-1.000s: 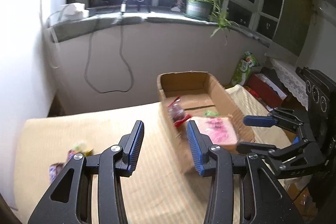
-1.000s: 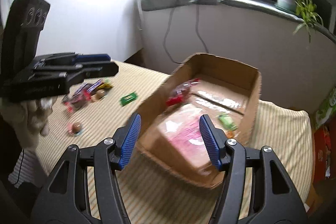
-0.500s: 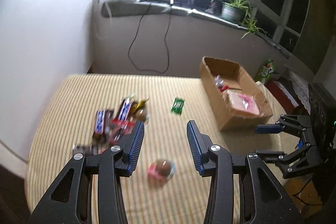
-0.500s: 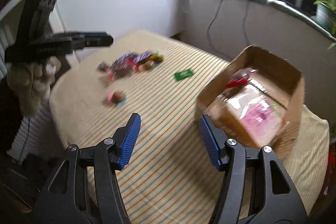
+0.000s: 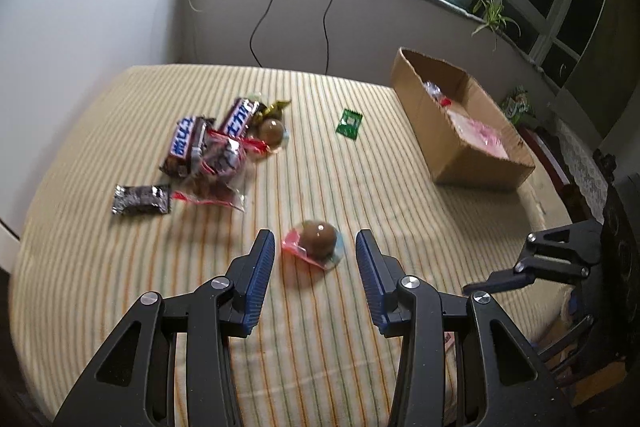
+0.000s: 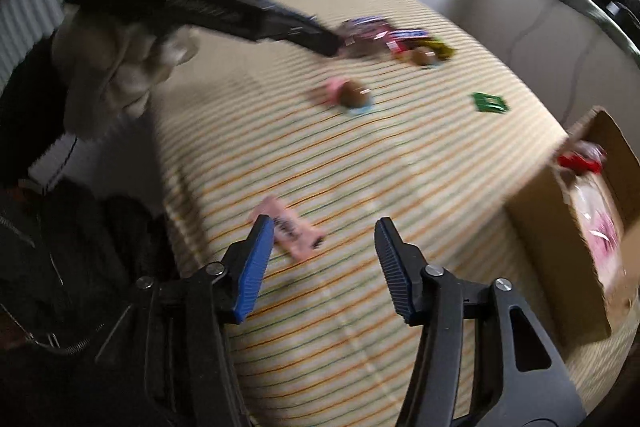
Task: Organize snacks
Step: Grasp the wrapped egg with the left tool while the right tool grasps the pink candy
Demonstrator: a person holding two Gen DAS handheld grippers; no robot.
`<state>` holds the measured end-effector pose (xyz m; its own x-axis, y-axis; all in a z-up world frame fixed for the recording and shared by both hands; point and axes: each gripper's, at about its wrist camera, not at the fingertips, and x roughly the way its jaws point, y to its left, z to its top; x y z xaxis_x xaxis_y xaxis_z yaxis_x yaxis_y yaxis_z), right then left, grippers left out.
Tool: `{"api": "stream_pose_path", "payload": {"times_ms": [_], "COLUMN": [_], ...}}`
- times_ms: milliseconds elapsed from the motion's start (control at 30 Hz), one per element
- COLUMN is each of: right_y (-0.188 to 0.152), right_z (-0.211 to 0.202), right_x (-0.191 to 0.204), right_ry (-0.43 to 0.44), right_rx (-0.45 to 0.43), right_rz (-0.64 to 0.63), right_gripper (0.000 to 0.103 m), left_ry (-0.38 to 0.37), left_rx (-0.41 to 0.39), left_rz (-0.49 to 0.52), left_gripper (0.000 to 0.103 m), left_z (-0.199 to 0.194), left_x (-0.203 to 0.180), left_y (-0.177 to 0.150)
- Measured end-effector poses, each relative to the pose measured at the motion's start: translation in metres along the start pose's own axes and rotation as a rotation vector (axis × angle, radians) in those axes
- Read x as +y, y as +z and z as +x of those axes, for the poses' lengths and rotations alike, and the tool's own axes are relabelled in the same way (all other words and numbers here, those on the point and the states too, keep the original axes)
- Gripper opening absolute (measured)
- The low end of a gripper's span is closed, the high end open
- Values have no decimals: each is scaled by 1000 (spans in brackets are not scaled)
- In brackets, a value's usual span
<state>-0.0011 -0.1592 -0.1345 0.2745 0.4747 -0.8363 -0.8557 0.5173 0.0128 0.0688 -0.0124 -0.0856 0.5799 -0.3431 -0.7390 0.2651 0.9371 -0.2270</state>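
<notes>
The chocolate ball (image 5: 318, 237) in its clear dome wrapper lies alone on the striped counter (image 5: 120, 99), near us, and we frame it with our left gripper (image 5: 315, 259): jaws wide, one on each side, neither touching it. We judge this the approach to a pick, the wide spread leaving room for the crinkled pink and blue wrapper edges.

Further off to the left sits the main heap of snacks (image 5: 216, 143): chocolate bars, red-ended wrappers, a second chocolate ball (image 5: 271, 133) with a gold sweet beside it, and a dark sachet (image 5: 141, 199) apart at the near left. A small green packet (image 5: 349, 123) lies by itself between the heap and the cardboard box (image 5: 460, 147).

The box stands at the far right of the counter, open at the top, already holding a pink-printed bag (image 5: 482, 135) and a red-wrapped item. We take it as the place where the loose snacks belong, so most of the task remains.

Our right gripper (image 6: 324, 259) is also wide and carries nothing. It hangs over the near edge of the counter, close to a flat pink packet (image 6: 294, 235) that lies just beyond its left finger; that view is blurred, so we cannot tell whether the finger touches it.
</notes>
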Motion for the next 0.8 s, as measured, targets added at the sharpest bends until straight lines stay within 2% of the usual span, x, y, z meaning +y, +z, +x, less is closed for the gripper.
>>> {"api": "stream_pose_path", "payload": {"times_ms": [300, 367, 600, 800], "right_y": [4, 6, 11, 7], "right_z": [24, 25, 33, 36], "right_x": [9, 8, -3, -13], "right_ry": [26, 32, 40, 54], "right_rx": [48, 43, 17, -12], "right_rz": [-30, -17, 57, 127], "right_gripper": [43, 41, 23, 21], "left_ry": [-1, 3, 31, 47], "left_rx": [39, 41, 54, 66], "left_rz": [14, 19, 52, 67], "left_gripper": [41, 41, 41, 41], "left_z": [17, 20, 35, 46], "left_x": [-1, -1, -3, -3], "left_y": [-5, -4, -1, -3]}}
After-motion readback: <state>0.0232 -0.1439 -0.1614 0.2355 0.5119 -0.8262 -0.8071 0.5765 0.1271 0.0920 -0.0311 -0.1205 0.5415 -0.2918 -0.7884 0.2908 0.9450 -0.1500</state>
